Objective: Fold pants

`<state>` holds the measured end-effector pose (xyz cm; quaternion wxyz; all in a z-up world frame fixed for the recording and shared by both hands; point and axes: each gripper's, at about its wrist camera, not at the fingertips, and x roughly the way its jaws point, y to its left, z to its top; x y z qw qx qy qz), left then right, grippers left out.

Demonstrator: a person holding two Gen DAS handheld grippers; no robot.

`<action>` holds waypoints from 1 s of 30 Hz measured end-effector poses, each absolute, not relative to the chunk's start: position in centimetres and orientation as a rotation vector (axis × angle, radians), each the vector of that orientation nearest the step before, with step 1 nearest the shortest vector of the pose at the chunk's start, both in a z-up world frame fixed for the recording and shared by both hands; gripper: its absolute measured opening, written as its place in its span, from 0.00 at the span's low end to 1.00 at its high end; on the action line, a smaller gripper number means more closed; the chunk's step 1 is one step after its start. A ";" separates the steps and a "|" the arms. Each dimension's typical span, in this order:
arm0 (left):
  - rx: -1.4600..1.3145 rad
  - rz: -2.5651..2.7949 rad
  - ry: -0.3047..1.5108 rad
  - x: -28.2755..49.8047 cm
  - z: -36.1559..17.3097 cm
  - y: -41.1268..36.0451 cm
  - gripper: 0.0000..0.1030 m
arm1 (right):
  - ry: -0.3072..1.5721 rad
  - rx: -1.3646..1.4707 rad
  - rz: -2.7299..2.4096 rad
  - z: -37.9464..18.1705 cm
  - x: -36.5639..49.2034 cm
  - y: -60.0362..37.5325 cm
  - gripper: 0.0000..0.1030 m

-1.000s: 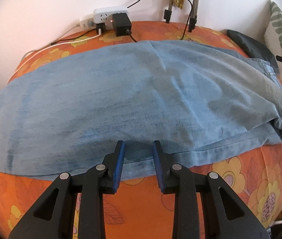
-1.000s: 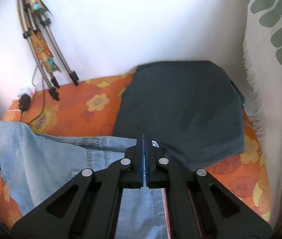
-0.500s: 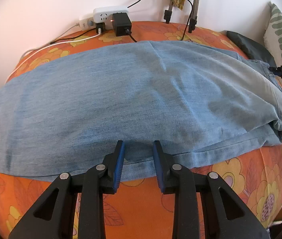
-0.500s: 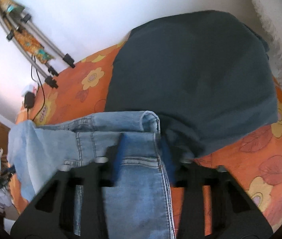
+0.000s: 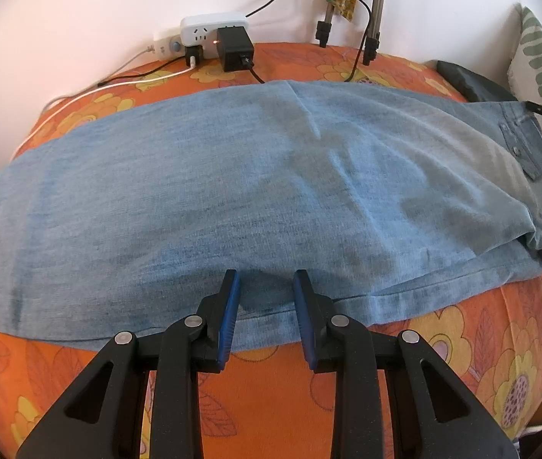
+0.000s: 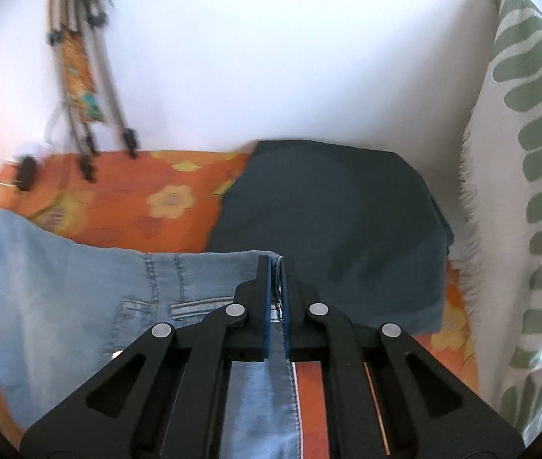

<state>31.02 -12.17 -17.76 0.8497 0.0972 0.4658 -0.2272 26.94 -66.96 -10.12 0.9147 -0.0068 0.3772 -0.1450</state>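
Observation:
Light blue jeans (image 5: 255, 191) lie flat along the orange flowered bed, waist to the right. My left gripper (image 5: 265, 281) is open, its blue-padded fingers resting over the near hem edge of a leg with cloth between them. In the right wrist view the jeans' waistband (image 6: 210, 271) with belt loops and a pocket shows. My right gripper (image 6: 278, 267) is shut on the waistband corner, denim pinched between its pads.
A white power strip with a black charger (image 5: 229, 44) and cables lies at the back by the wall. Tripod legs (image 5: 370, 38) stand on the bed. A folded dark garment (image 6: 332, 225) lies beyond the waistband. A green-patterned white pillow (image 6: 519, 199) stands at right.
My right gripper was shut, opened over the waistband corner, and has now shut on it. The left gripper has stayed open at the hem.

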 end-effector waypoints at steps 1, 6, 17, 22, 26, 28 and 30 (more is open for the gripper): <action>0.205 -0.480 0.981 31.0 -17.8 -12.2 0.26 | 0.789 -0.027 -0.329 -10.7 27.8 -67.1 0.04; 0.222 -0.480 0.981 30.6 -17.4 -12.0 0.26 | 0.918 0.033 -0.358 -13.4 29.6 -68.8 0.12; 0.151 -0.466 0.916 29.7 -14.3 -7.7 0.43 | 0.855 -0.079 0.057 -9.6 20.3 -54.3 0.49; 0.298 -0.490 0.901 28.3 -15.0 -7.7 0.43 | 0.928 -0.169 0.271 -12.6 17.6 -45.5 0.50; 0.380 -0.489 0.907 28.7 -16.4 -8.0 0.43 | 0.965 -0.248 0.305 -14.9 17.2 -41.8 0.50; 0.378 -0.487 0.923 29.3 -17.1 -7.8 0.43 | 0.987 -0.261 0.307 -15.9 17.5 -41.0 0.50; 0.374 -0.483 0.946 30.0 -17.8 -7.5 0.43 | 1.012 -0.272 0.300 -16.8 18.0 -40.6 0.50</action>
